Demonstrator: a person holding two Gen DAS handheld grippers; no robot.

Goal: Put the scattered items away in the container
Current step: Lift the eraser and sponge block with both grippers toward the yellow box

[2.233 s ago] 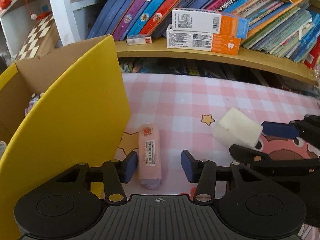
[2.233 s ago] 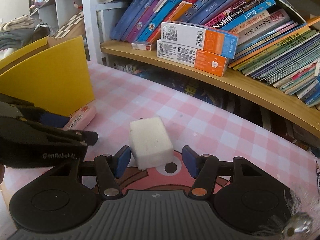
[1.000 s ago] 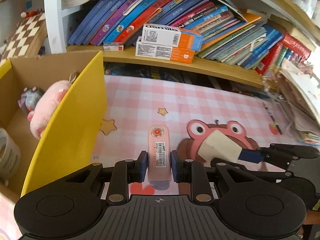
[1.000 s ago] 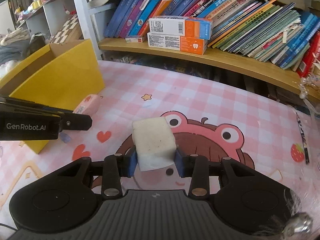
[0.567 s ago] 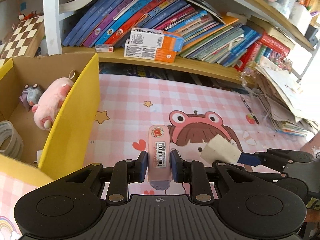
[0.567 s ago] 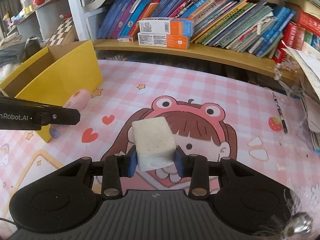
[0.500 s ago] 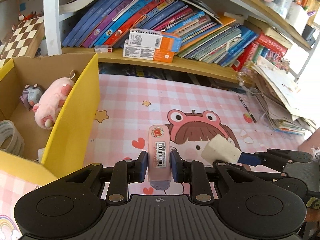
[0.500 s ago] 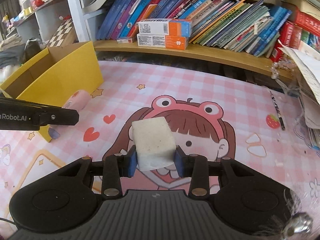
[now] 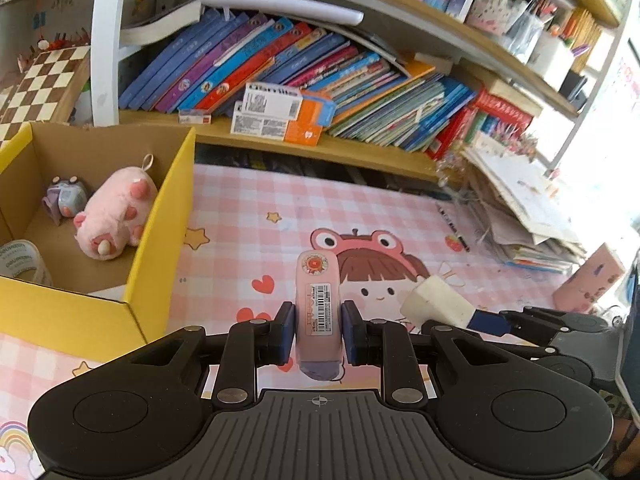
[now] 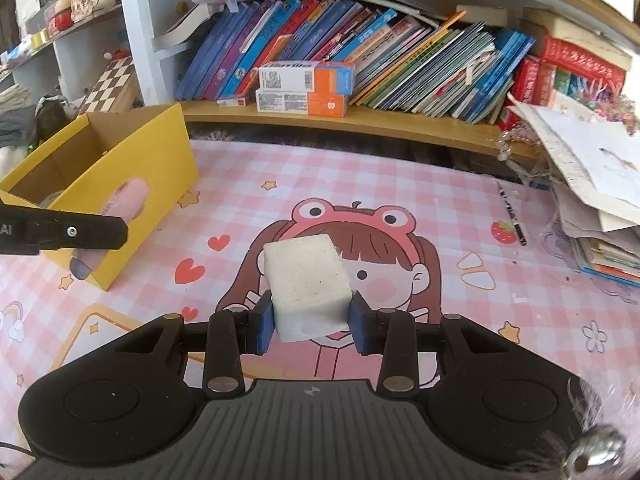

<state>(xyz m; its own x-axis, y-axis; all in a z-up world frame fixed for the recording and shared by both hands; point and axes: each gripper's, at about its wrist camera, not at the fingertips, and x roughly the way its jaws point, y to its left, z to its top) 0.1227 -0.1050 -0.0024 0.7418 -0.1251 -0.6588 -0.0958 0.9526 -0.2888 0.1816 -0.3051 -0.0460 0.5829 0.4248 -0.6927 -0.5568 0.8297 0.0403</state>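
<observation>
My left gripper (image 9: 318, 330) is shut on a pink tube-shaped pack with a barcode label (image 9: 318, 300), held in the air above the pink mat. The pack also shows in the right wrist view (image 10: 126, 198). My right gripper (image 10: 310, 322) is shut on a white sponge block (image 10: 306, 284), also lifted; it shows in the left wrist view (image 9: 438, 306). The yellow cardboard box (image 9: 168, 216) stands at the left, open at the top, and also shows in the right wrist view (image 10: 160, 160). It holds a pink plush pig (image 9: 114, 212), a small purple toy (image 9: 64, 200) and a tape roll (image 9: 20, 258).
A wooden shelf of books (image 9: 320, 76) with stacked orange and white cartons (image 9: 280, 116) runs along the back. A pile of papers and books (image 9: 528, 204) lies at the right, with a pen (image 9: 452, 226) on the mat (image 9: 248, 208) and a pink box (image 9: 588, 276) far right.
Both grippers closed on their items on the mat, lifted them and rose. The view over the open box widened.
</observation>
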